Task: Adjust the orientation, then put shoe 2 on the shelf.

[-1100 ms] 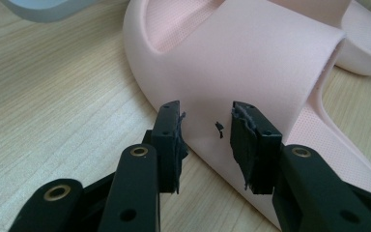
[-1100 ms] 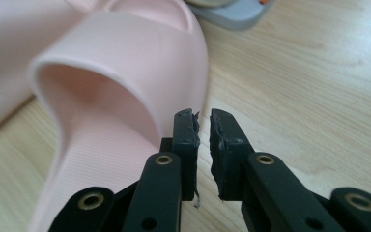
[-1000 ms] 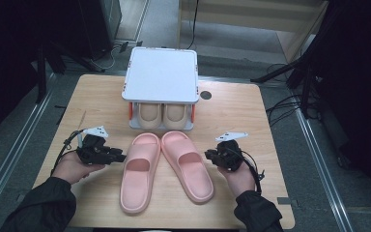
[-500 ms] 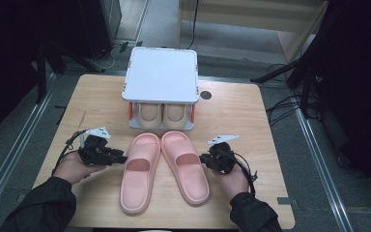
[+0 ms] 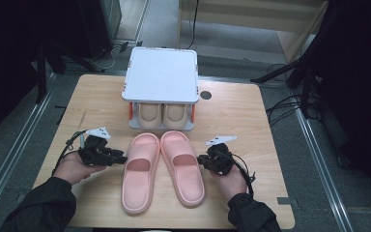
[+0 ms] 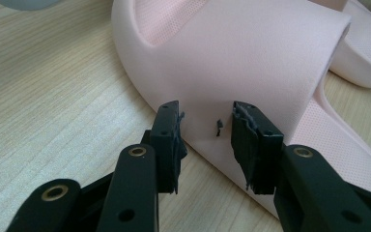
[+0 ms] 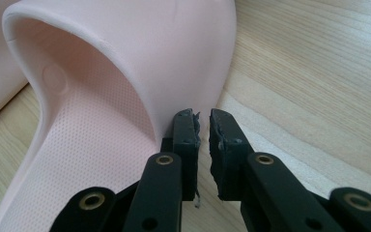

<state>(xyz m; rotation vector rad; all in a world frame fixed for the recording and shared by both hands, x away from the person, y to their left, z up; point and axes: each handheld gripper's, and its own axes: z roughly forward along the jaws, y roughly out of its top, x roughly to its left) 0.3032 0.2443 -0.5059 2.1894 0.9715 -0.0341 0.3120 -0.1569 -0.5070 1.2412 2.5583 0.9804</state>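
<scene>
change: right gripper (image 5: 204,159) moved in from lower right since a second ago, now against the outer edge of the right pink slipper (image 5: 182,166); left gripper (image 5: 121,158) unchanged at the left pink slipper (image 5: 138,171).
meaning: probably lining up to grasp a slipper with each gripper.
left gripper state: jaws parted, astride the strap's edge, nothing pinched.
right gripper state: jaws nearly closed, slim gap, empty, just beside the strap wall.
slippers: side by side, lower centre of the table (image 5: 241,116).
container: white rack (image 5: 162,75), upper centre; beige pair (image 5: 162,113) tucked beneath its top.
</scene>
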